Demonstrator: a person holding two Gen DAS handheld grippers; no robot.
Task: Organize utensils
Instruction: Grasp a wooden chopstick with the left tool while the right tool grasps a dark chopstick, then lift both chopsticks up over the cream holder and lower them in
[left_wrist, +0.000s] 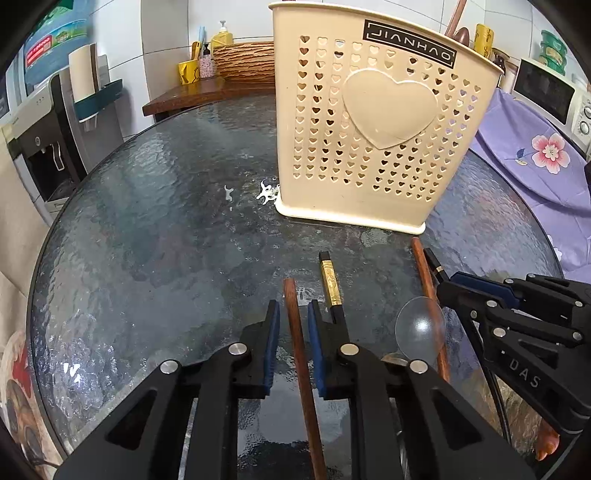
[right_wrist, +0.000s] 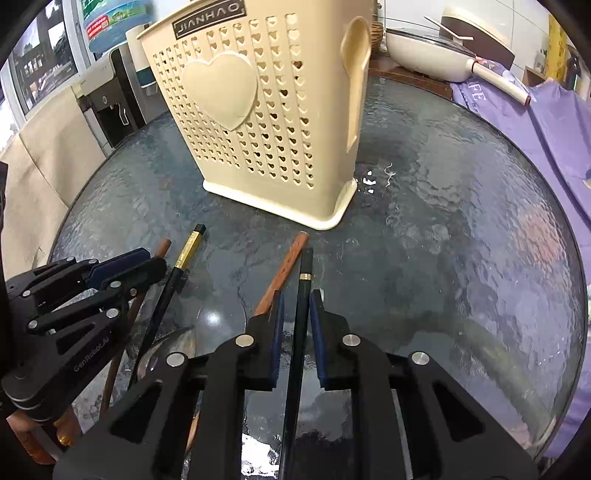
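A cream perforated utensil holder (left_wrist: 373, 122) stands on the round glass table (left_wrist: 166, 221); it also shows in the right wrist view (right_wrist: 258, 122). Several chopsticks lie in front of it. My left gripper (left_wrist: 293, 314) is open, its pads on either side of a brown wooden chopstick (left_wrist: 299, 354) with a small gap. My right gripper (right_wrist: 297, 304) is open around a black chopstick with a gold band (right_wrist: 301, 314), also with a gap. A black-and-gold chopstick (left_wrist: 330, 284) and another brown one (left_wrist: 428, 288) lie between the grippers.
A clear round disc (left_wrist: 419, 330) lies among the chopsticks. A purple floral cloth (left_wrist: 528, 147) covers the right side. A water dispenser (left_wrist: 44, 140) stands at left, a white pan (right_wrist: 424, 55) and a wooden shelf behind the table.
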